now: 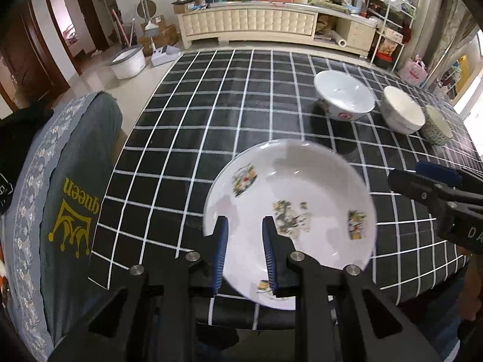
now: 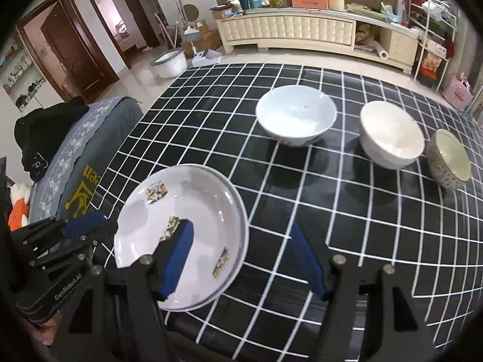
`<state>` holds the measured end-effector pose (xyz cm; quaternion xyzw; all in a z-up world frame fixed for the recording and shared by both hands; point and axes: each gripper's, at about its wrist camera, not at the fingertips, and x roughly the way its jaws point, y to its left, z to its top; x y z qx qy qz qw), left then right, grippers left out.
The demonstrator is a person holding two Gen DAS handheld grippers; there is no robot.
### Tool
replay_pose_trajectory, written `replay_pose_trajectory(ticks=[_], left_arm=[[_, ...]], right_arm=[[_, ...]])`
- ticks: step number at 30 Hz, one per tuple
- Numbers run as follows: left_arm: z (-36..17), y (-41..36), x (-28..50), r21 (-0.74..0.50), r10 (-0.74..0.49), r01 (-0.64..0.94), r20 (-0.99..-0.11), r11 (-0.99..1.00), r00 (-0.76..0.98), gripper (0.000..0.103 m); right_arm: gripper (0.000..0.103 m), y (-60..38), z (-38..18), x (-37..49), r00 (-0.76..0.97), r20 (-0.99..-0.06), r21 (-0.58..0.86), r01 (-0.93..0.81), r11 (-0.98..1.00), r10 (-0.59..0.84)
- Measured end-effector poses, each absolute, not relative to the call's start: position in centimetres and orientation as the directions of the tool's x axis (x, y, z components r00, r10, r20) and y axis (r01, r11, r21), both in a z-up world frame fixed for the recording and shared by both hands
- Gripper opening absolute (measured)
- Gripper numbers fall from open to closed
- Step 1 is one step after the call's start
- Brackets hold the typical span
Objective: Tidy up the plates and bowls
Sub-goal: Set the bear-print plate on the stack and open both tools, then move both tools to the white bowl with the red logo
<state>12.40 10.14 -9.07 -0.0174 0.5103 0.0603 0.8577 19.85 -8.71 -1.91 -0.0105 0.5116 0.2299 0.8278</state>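
A white plate (image 1: 289, 211) (image 2: 181, 235) with flower decals is near the front edge of the black checked table (image 1: 211, 120) (image 2: 362, 241). A second rim shows along its right side in the right wrist view. My left gripper (image 1: 244, 220) (image 2: 87, 223) is shut on the plate's near-left rim. My right gripper (image 2: 241, 226) (image 1: 422, 178) stands open, one finger over the plate and the other over the cloth to its right, touching nothing. Further back stand a large white bowl (image 1: 344, 99) (image 2: 295, 114), a white bowl (image 1: 401, 111) (image 2: 391, 134) and a small patterned bowl (image 1: 437, 125) (image 2: 449, 158).
A chair with a grey "queen" cover (image 1: 69, 211) (image 2: 75, 181) stands close against the table's left side. Beyond the table are a cream cabinet (image 1: 247, 24) laden with clutter, a white tub (image 1: 126, 63) on the floor, and a rack (image 1: 389, 30) at the right.
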Motion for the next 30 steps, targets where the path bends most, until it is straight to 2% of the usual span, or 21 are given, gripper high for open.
replay_pose_trajectory(ticks=[11, 14, 20, 23, 28, 30], left_arm=[[-5.4, 6.9, 15.1, 0.029, 0.054, -0.055, -0.847, 0.998, 0.529, 0.022], [-4.7, 6.2, 16.7, 0.022, 0.040, -0.041, -0.844, 0.999, 0.535, 0.026], [-3.2, 4.7, 20.1, 0.026, 0.027, -0.010, -0.835, 1.000, 0.550, 0.027], [-2.7, 4.1, 22.0, 0.020, 0.014, 0.005, -0.831, 1.000, 0.556, 0.033], [-3.1, 3.4, 25.2, 0.017, -0.004, 0.033, -0.838, 0.999, 0.546, 0.035], [-3.4, 3.3, 26.3, 0.011, -0.013, 0.041, -0.843, 0.999, 0.538, 0.042]], right_arm=[[0.072, -11.8, 0.4, 22.5, 0.414, -0.845, 0.194, -0.351, 0.916, 0.338], [0.072, -12.4, 1.0, 23.6, 0.423, -0.845, 0.186, -0.342, 0.921, 0.328], [0.072, -13.5, 1.9, 26.4, 0.443, -0.838, 0.183, -0.322, 0.929, 0.319], [0.072, -13.8, 2.0, 28.0, 0.444, -0.839, 0.183, -0.315, 0.931, 0.316], [0.071, -13.9, 1.6, 30.6, 0.445, -0.841, 0.180, -0.308, 0.934, 0.309], [0.072, -13.8, 1.4, 31.5, 0.444, -0.842, 0.179, -0.307, 0.935, 0.307]])
